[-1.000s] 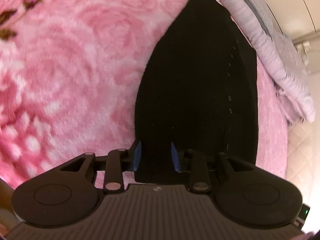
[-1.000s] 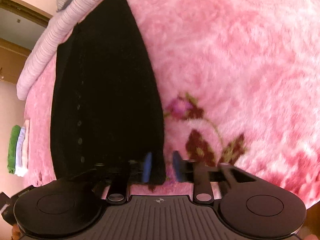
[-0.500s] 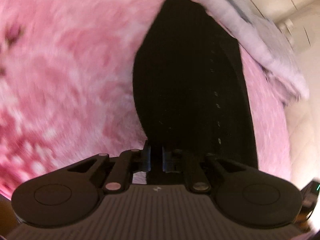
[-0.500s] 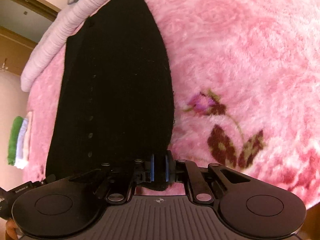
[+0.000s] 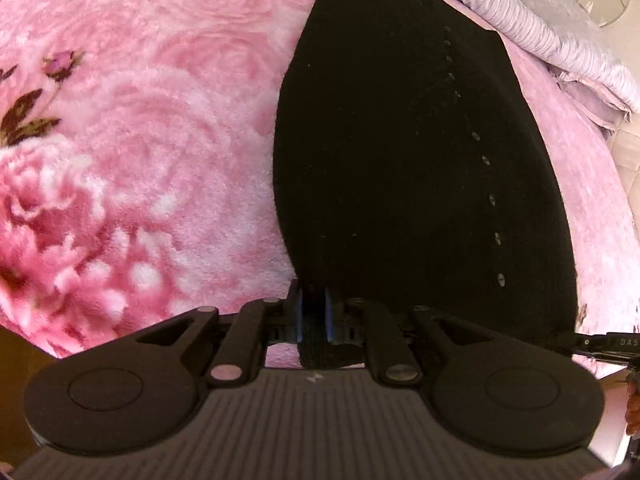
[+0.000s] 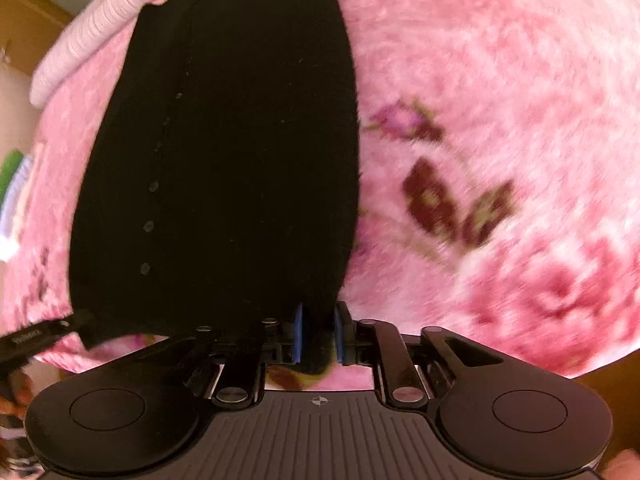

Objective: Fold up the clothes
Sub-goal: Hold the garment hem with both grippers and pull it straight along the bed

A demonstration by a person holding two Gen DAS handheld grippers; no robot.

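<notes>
— Left tool [image 5: 312,314]: blue pads nearly together, pinched on the near hem corner of the black buttoned garment [image 5: 416,168]. Right tool [image 6: 318,334]: same narrow gap, clamped on the other near corner of that garment [image 6: 224,152].

— And the garment itself?

— Spread flat on the pink floral blanket [image 5: 132,152] of the bed, stretching straight ahead of both tools. Long axis running away from the pads toward the lilac quilt [image 5: 532,28] at the far end. Row of small buttons [image 5: 486,160] along that axis, right of the left tool, left of the right tool. Looked already narrowed lengthwise, though hard to be sure against so dark a cloth.

— Nearer hand?

— Neither; both level at the near hem, one corner each. Judged: any carry of that hem would have to go forward along the long axis, both tools in step, or the edge would skew.

— Anything else?

— Small stack of folded cloths [image 6: 16,184], green and white, far left of the right tool.
</notes>
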